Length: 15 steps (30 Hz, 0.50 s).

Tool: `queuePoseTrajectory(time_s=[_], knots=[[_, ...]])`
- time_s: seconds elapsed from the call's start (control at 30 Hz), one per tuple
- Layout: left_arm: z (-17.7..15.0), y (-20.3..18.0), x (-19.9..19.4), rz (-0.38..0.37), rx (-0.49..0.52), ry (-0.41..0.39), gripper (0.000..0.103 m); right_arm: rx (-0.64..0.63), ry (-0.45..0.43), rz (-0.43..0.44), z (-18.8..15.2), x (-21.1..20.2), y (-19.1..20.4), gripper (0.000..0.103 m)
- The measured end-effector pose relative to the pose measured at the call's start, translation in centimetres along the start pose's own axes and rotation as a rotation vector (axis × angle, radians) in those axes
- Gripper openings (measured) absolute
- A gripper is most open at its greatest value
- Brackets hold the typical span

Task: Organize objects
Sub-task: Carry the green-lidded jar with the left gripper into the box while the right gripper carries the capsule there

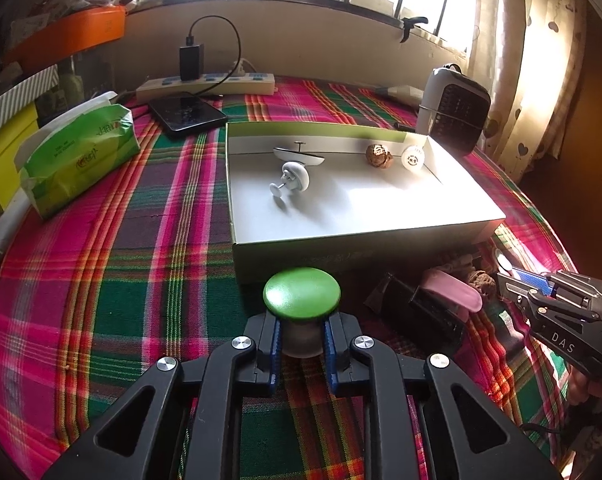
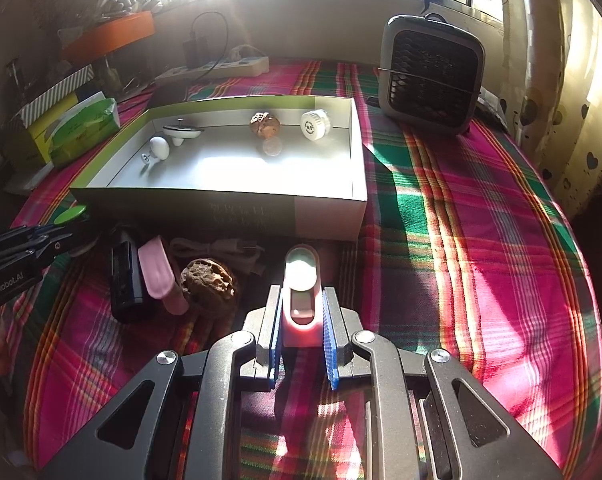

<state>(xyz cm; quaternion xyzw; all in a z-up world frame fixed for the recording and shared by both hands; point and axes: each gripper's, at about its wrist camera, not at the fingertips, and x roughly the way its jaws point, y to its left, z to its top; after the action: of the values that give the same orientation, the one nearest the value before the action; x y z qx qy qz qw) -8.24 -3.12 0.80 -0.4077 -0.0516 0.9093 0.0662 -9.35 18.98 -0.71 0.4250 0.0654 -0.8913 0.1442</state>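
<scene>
My left gripper (image 1: 301, 344) is shut on the pale stem of a green-capped knob (image 1: 301, 292), just in front of the open white box (image 1: 341, 256). Inside the box lie a white knob (image 1: 295, 178), a white boat-shaped piece (image 1: 299, 156), a walnut (image 1: 378, 156) and a white round cap (image 1: 413, 158). My right gripper (image 2: 301, 332) is shut on a pink oblong piece with a white round end (image 2: 301, 280), close to the box's front wall (image 2: 181, 212). The left gripper (image 2: 33, 248) shows at the left edge there, the right gripper (image 1: 509, 280) at the right edge of the left wrist view.
A second walnut (image 2: 209, 286), a pink clip-like item (image 2: 157, 272) and a black item (image 2: 125, 280) lie on the plaid cloth before the box. A green tissue pack (image 1: 77, 156), phone (image 1: 187, 114), power strip (image 1: 205, 84) and small fan (image 2: 433, 76) stand around it.
</scene>
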Motion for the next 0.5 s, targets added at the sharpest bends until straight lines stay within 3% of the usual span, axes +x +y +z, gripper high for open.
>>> queuePoseTrajectory(time_s=[0.5], knots=[[0.1,-0.5,-1.7,-0.009,0.011,-0.032,0.015,0.027,-0.038,0.017,0.1,-1.7,0.0,0.018]])
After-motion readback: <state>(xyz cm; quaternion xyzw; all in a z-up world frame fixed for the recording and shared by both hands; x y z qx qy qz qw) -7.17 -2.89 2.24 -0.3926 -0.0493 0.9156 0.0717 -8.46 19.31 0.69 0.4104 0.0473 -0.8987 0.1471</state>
